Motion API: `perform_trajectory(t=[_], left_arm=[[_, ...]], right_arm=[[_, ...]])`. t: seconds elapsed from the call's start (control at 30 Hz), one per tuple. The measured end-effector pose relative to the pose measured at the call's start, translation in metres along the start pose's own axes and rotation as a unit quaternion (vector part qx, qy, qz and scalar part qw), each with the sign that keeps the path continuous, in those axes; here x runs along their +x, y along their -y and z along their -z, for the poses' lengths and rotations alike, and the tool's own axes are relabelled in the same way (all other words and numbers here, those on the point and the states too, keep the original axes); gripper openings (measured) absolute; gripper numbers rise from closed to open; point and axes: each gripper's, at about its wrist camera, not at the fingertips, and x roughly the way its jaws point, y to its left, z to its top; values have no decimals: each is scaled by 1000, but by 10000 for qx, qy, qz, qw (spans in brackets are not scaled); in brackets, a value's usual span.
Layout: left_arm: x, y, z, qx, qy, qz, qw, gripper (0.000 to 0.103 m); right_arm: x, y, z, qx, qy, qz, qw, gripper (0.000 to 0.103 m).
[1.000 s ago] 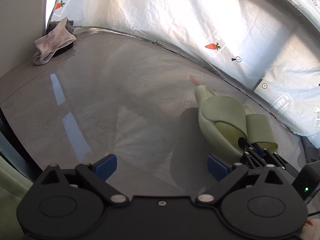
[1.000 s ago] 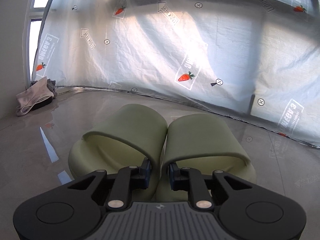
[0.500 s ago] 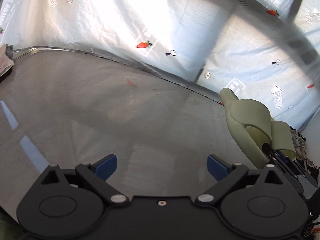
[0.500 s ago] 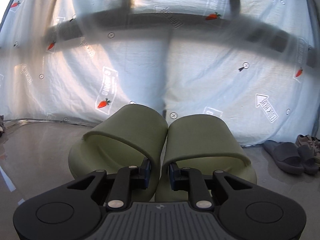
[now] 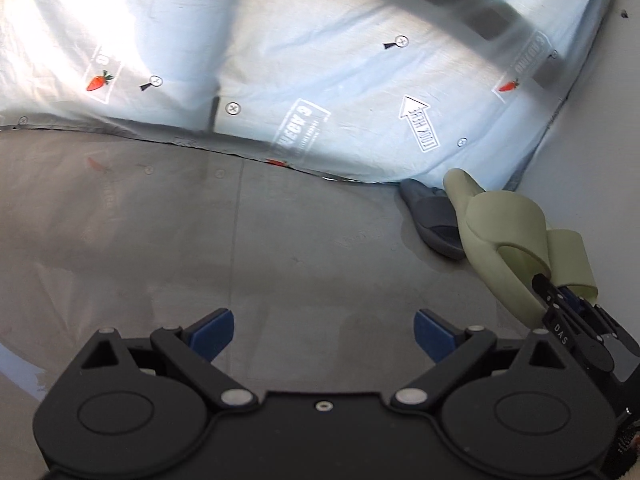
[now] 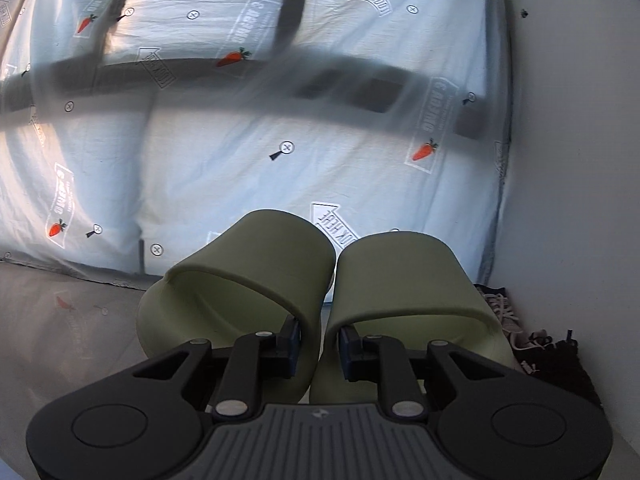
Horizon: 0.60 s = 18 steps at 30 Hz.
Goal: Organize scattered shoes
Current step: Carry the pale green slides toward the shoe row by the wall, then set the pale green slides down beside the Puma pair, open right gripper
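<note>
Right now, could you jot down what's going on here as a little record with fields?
Place: glossy grey floor beside a printed plastic sheet
Right tongs: shut on the pair of green slides, pinching the two inner edges together
Left tongs: open, nothing between them
Already by the wall: grey slide, laced sneakers
Task state: green pair carried above the floor, not yet set down

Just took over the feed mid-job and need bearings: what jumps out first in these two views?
The pair of green slides fills the right wrist view, pinched together by the right gripper on their inner straps. Behind hangs a plastic sheet printed with carrots. Near the corner, a grey slide lies on the floor, and the left gripper is open, holding nothing.
</note>
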Motion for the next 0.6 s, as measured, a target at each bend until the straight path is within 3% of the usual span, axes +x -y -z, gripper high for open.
perform_trajectory(t=[0.23, 0.6], left_arm=[[35, 61, 3, 94, -184, 18, 9998, 98], [84, 119, -14, 509, -626, -391, 9960, 98]], right_arm=[[14, 81, 25, 93, -278, 150, 9995, 24], [68, 152, 93, 302, -837, -85, 9960, 25]])
